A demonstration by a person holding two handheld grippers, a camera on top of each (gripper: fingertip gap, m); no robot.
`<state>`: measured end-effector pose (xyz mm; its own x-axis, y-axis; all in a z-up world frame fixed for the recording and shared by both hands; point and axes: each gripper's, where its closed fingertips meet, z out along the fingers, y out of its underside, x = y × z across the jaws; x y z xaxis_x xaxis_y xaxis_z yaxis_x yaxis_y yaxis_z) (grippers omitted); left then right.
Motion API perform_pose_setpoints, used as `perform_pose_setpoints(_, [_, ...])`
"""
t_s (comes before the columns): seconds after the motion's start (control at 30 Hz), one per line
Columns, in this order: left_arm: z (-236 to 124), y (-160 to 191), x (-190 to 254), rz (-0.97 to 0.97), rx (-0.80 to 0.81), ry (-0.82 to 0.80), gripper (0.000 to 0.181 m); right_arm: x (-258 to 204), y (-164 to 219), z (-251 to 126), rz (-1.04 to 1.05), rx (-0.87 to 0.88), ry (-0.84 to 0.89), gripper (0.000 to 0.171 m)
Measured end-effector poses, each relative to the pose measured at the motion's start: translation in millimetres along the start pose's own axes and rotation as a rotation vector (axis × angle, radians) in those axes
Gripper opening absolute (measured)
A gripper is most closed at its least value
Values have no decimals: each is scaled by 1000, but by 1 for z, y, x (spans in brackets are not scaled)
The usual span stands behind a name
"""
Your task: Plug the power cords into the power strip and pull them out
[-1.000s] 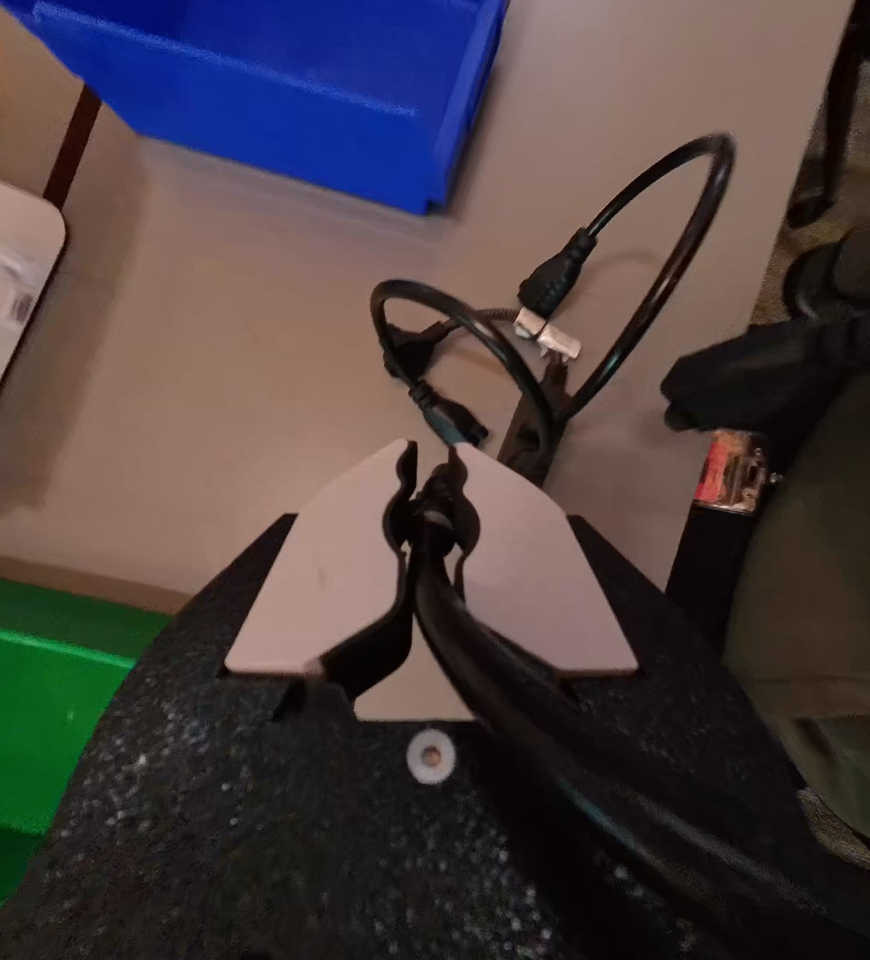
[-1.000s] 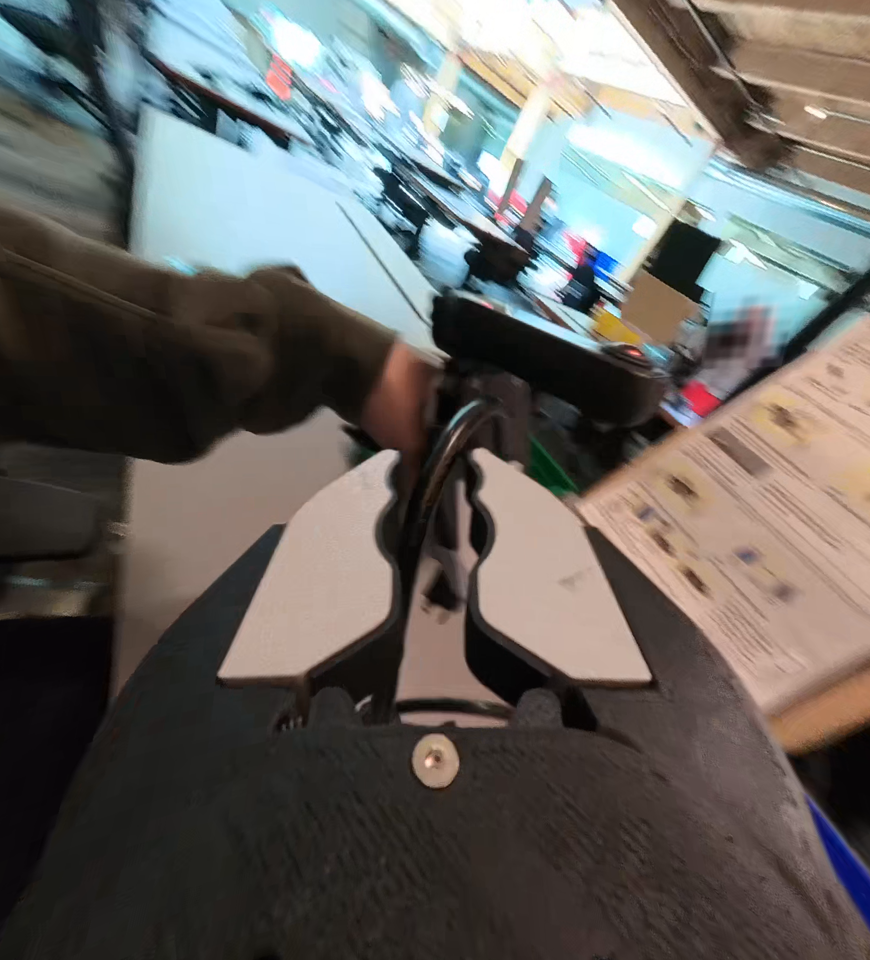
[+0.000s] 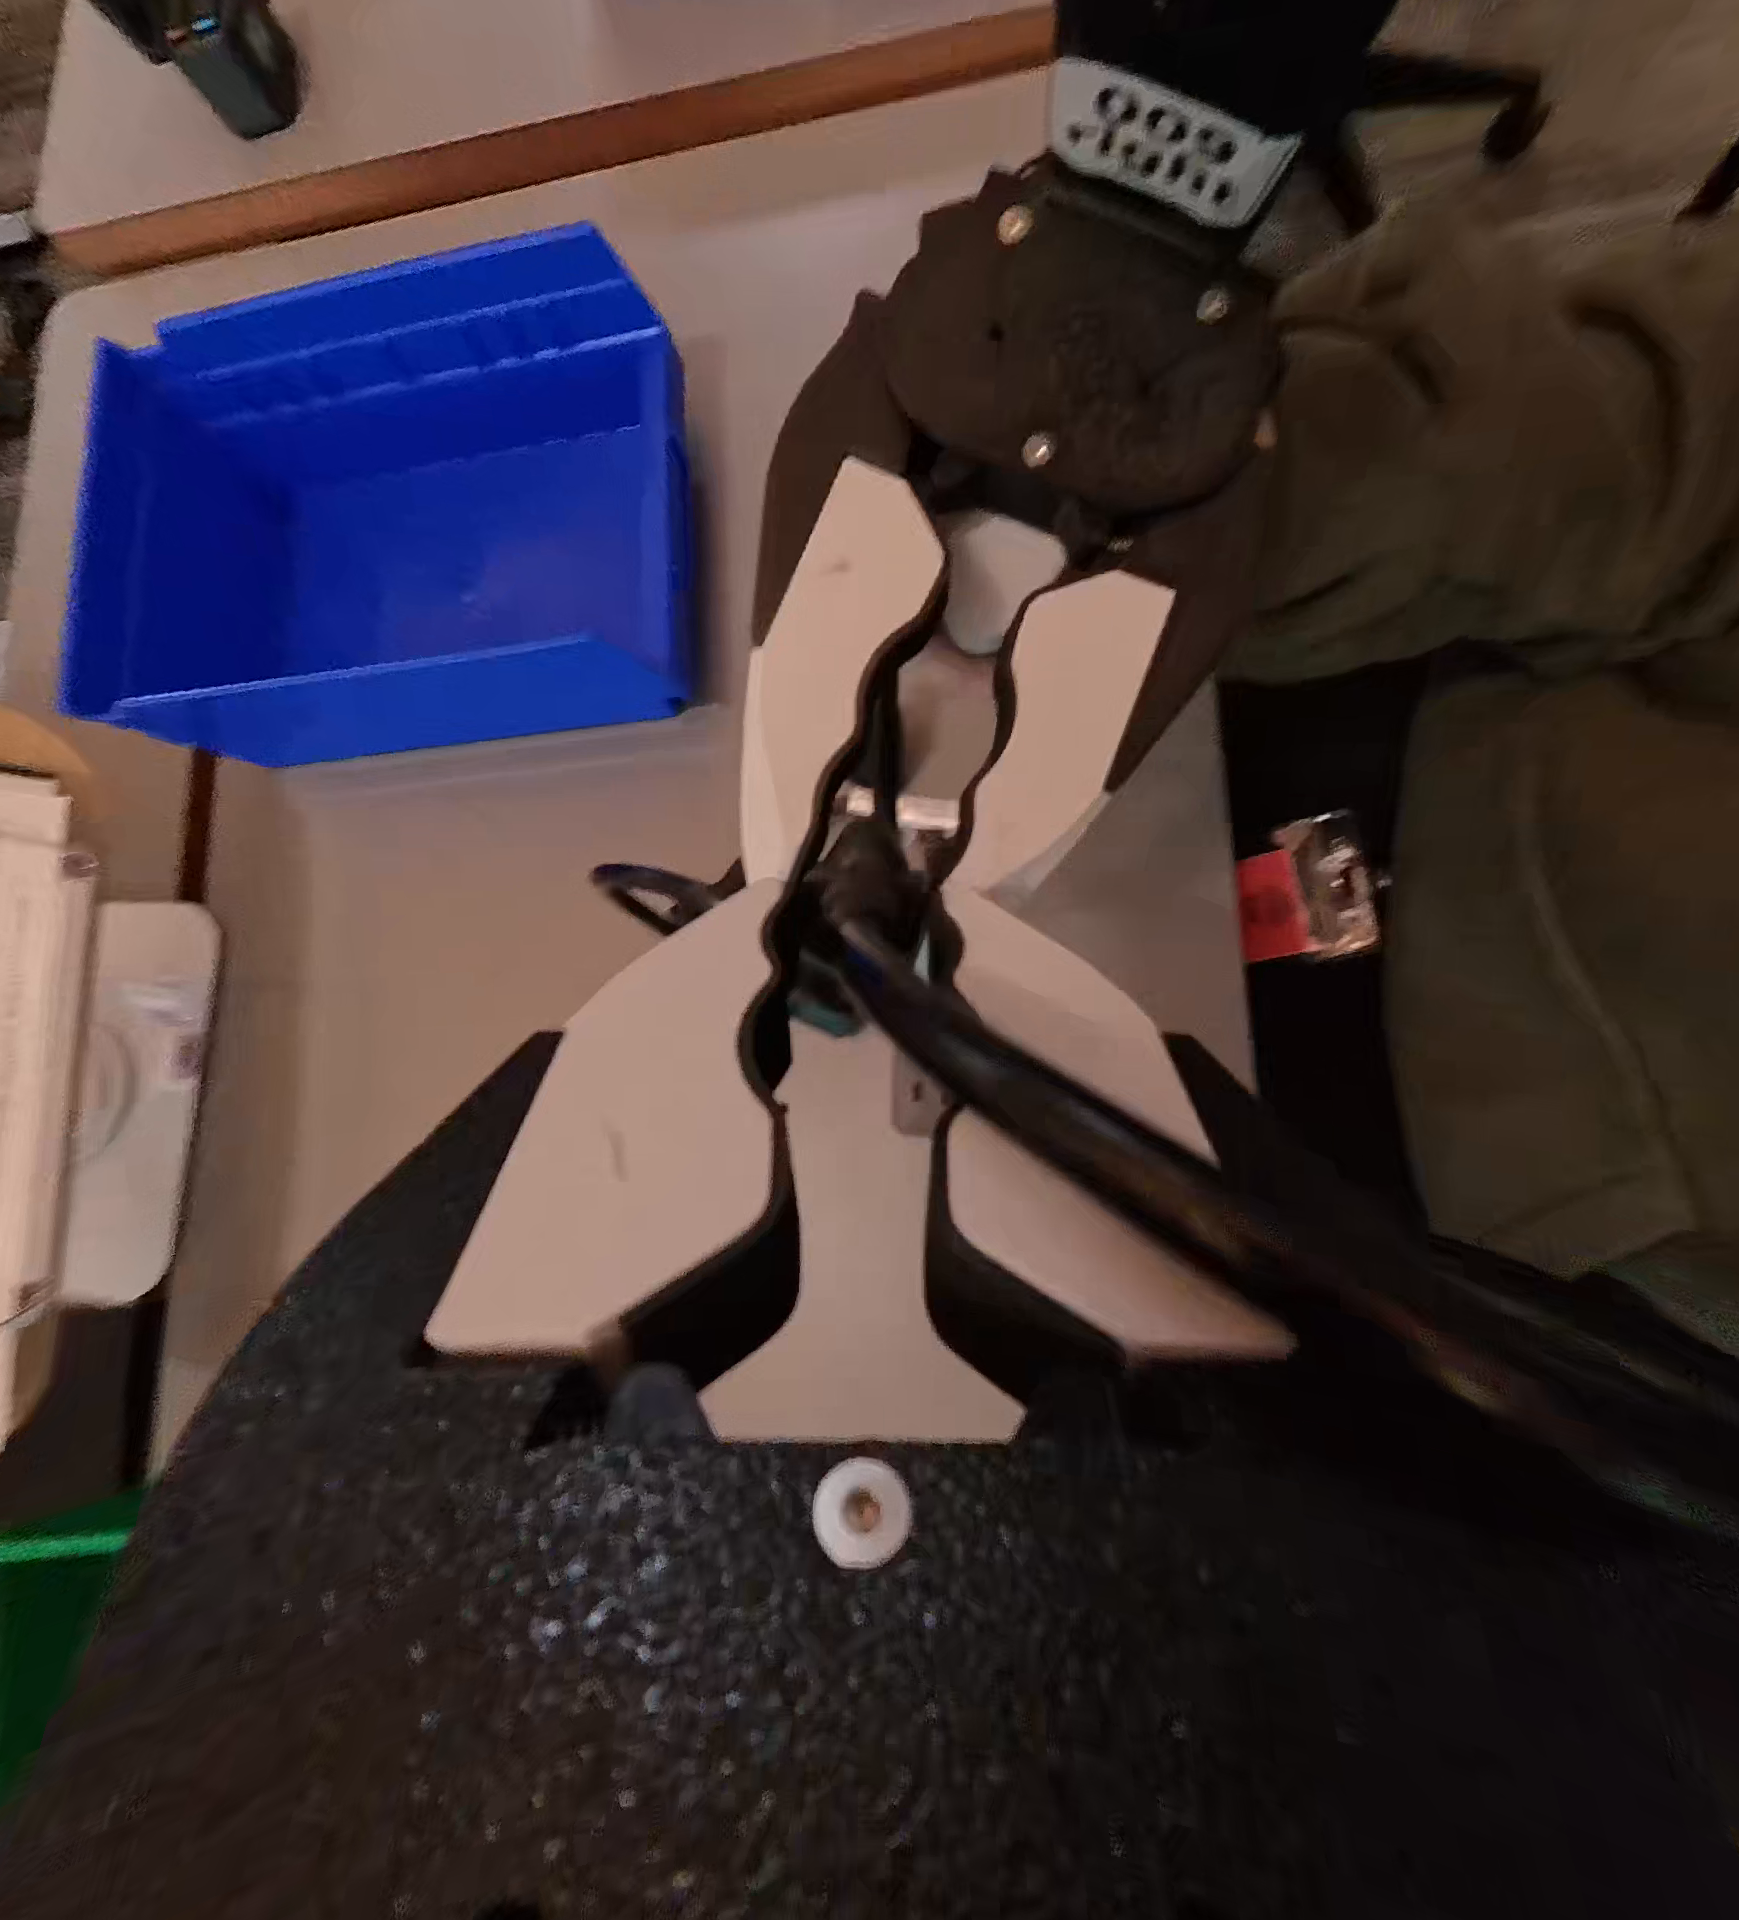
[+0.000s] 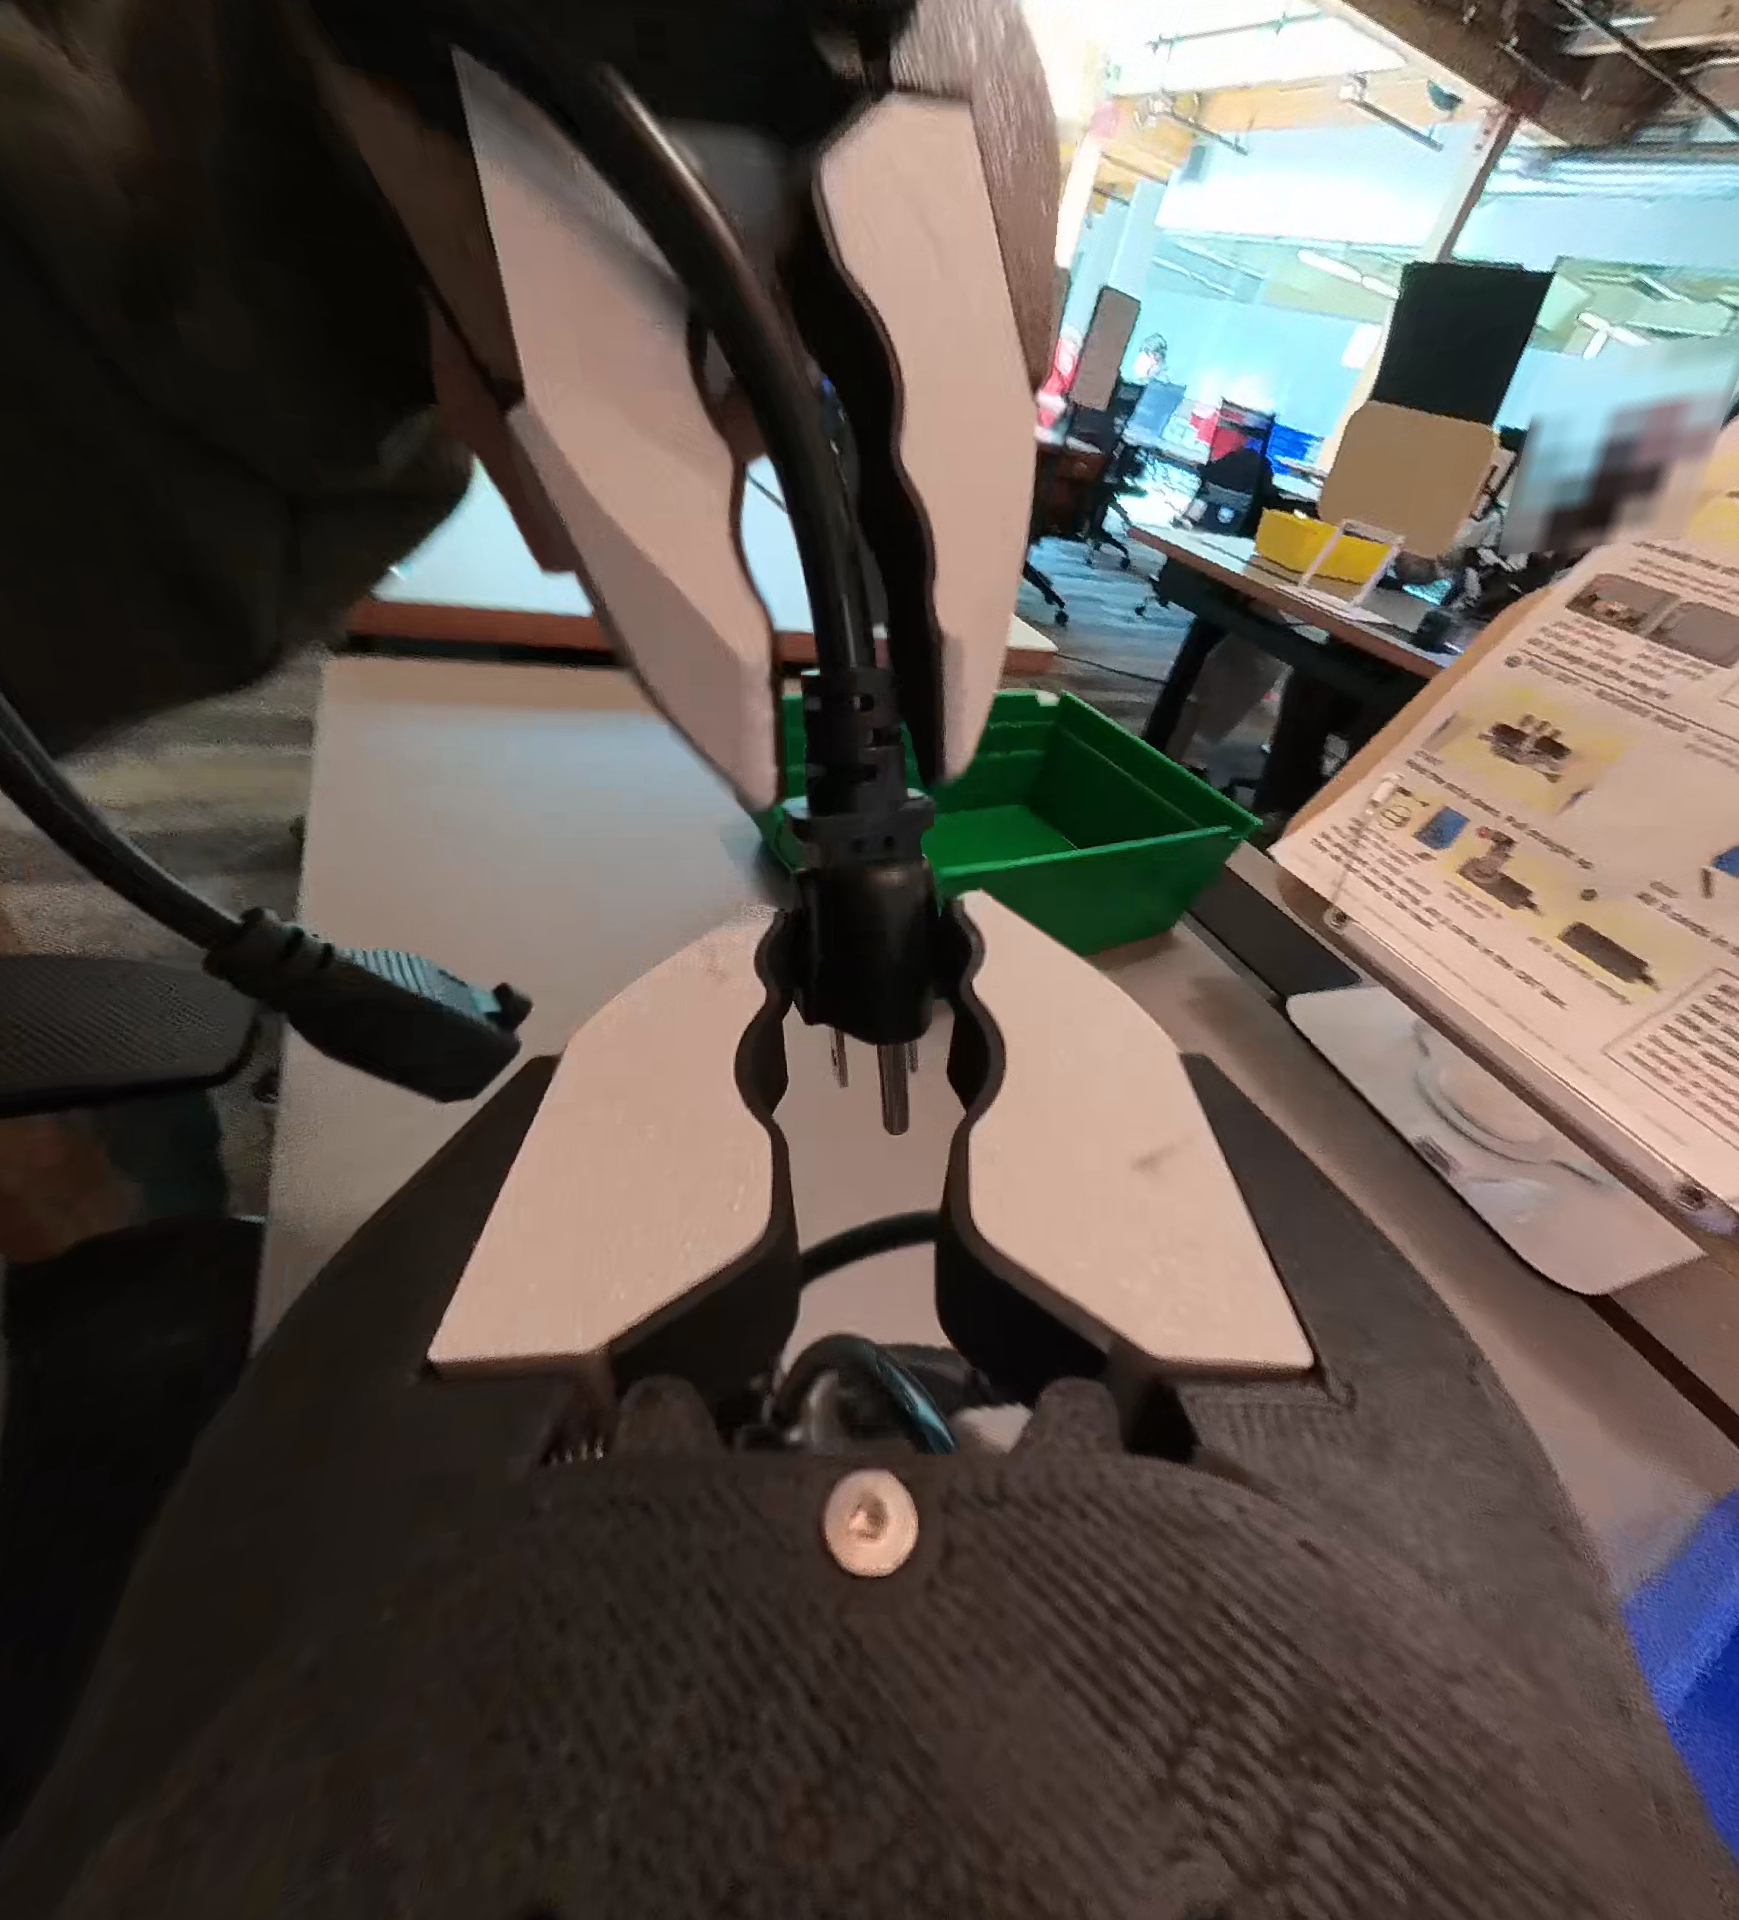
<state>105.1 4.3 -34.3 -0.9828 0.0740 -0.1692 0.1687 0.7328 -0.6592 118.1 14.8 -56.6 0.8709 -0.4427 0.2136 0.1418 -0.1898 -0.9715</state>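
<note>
Plug handoff between tongs

Blue bin (image 3: 377, 520) far left on table (image 3: 408, 935); left gripper (image 3: 860, 935) clamped on black cord (image 3: 1052, 1101); right gripper (image 4: 870, 961) closed on plug (image 4: 865, 935), prongs toward camera; tips of both tongs nearly touching.

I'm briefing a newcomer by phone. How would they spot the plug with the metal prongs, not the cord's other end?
Start at the green bin on the table. Just in front of it, two tools meet tip to tip, and the black plug sits pinched in the right tool. Its three bare metal prongs point toward the camera; the other connector, hanging at left, shows none.
</note>
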Motion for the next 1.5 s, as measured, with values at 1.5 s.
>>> perform_pose_setpoints(1.5, [23,39,3,114,-182,-147,22,-12,38,20,-68,-295,-59,27])
